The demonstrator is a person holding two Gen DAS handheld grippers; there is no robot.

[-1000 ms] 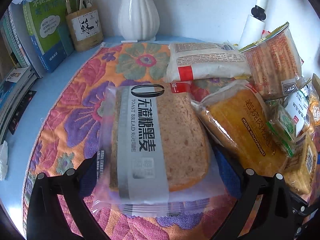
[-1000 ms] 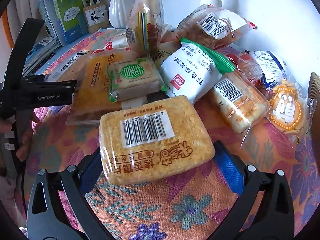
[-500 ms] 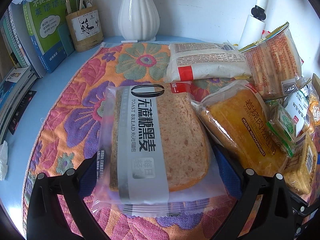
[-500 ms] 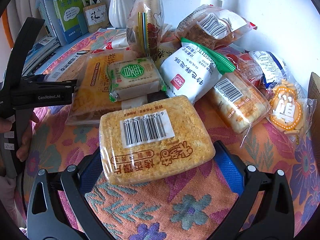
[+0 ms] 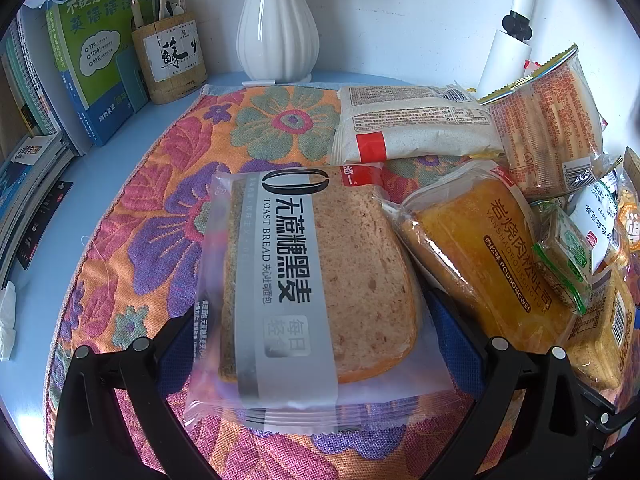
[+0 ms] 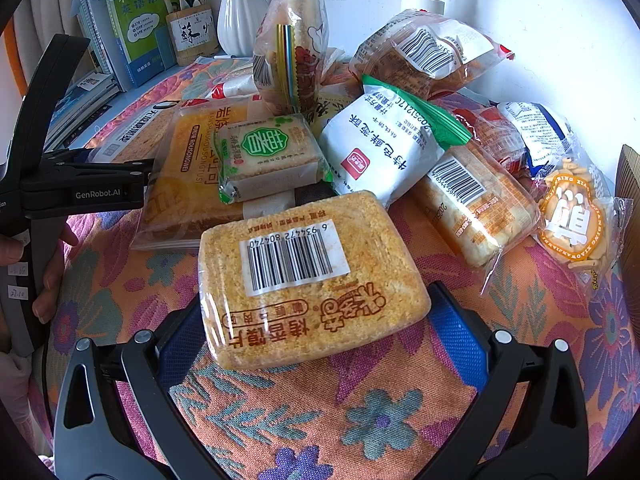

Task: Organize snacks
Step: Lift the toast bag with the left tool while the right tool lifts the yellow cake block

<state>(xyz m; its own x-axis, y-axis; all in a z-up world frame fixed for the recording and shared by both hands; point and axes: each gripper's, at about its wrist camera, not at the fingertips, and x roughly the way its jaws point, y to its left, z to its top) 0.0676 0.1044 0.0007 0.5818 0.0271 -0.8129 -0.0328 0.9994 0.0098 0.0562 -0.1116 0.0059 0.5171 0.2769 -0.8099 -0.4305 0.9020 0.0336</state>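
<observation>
A clear pack of brown toast bread (image 5: pixel 304 272) with a grey label lies on the floral cloth (image 5: pixel 160 200). My left gripper (image 5: pixel 312 320) is shut on it, blue pads pressing both sides of the wrapper. In the right wrist view a golden crumbly cake pack (image 6: pixel 308 280) with a barcode sticker sits between the blue pads of my right gripper (image 6: pixel 316 316), which is shut on it just above the cloth. Behind it lies a heap of snack packs, among them a green-labelled cake (image 6: pixel 268 156) and a white bag with a green top (image 6: pixel 384 144).
A yellow bread pack (image 5: pixel 480 248) lies right of the toast, a white pack with a red stripe (image 5: pixel 412 128) behind it. A white vase (image 5: pixel 278 20), a pen holder (image 5: pixel 172 60) and books (image 5: pixel 100 60) line the back left. A hand (image 6: pixel 48 280) holds the left gripper's handle.
</observation>
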